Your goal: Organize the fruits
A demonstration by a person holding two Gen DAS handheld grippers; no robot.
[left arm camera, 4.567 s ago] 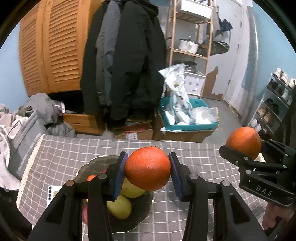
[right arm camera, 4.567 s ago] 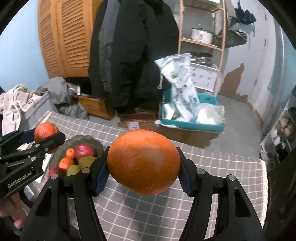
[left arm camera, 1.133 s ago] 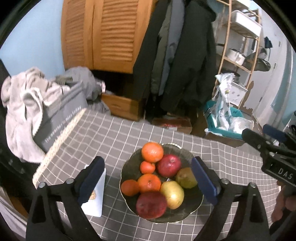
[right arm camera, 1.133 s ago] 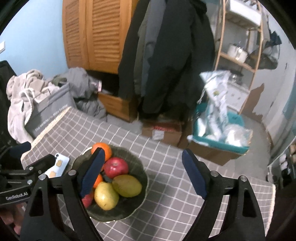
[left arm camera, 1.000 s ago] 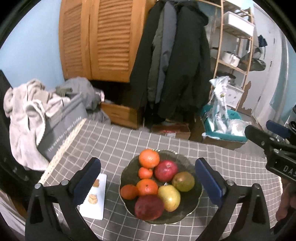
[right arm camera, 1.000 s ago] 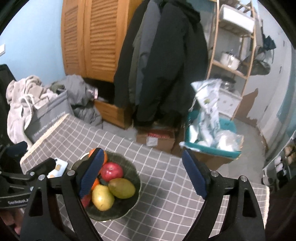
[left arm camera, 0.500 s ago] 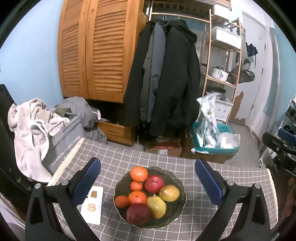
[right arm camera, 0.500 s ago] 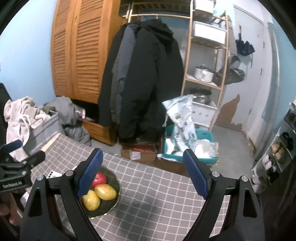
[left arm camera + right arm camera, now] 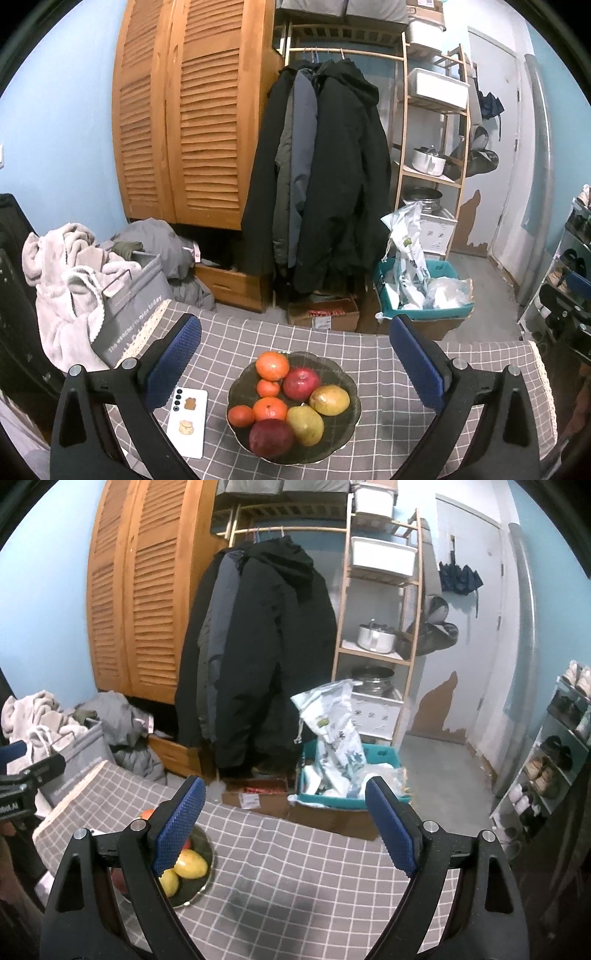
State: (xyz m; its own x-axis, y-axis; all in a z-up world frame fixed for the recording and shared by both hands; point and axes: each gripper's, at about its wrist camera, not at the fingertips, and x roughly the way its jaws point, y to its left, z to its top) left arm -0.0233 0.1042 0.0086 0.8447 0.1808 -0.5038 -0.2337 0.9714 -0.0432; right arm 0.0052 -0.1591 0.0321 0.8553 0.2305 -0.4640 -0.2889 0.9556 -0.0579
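Note:
A dark bowl (image 9: 347,430) on the grey checked tablecloth holds several fruits: oranges (image 9: 272,365), a red apple (image 9: 301,383), a yellow-green mango (image 9: 329,400), a pear (image 9: 305,424) and a dark red fruit (image 9: 270,438). My left gripper (image 9: 293,356) hangs open above and in front of the bowl, nothing between its blue pads. My right gripper (image 9: 284,825) is open and empty over the cloth to the right of the bowl (image 9: 205,880), whose left side is hidden behind its finger. The left gripper's tip (image 9: 33,771) shows at the left edge of the right wrist view.
A white phone (image 9: 187,421) lies on the cloth left of the bowl. Beyond the table's far edge are a grey bag with laundry (image 9: 129,314), a cardboard box (image 9: 325,314), a teal crate of bags (image 9: 347,779), hanging coats and a wooden shelf.
Both grippers have risen and drawn back from the bowl, which now looks smaller and lower. The right gripper has swung right, so the bowl sits at its left edge.

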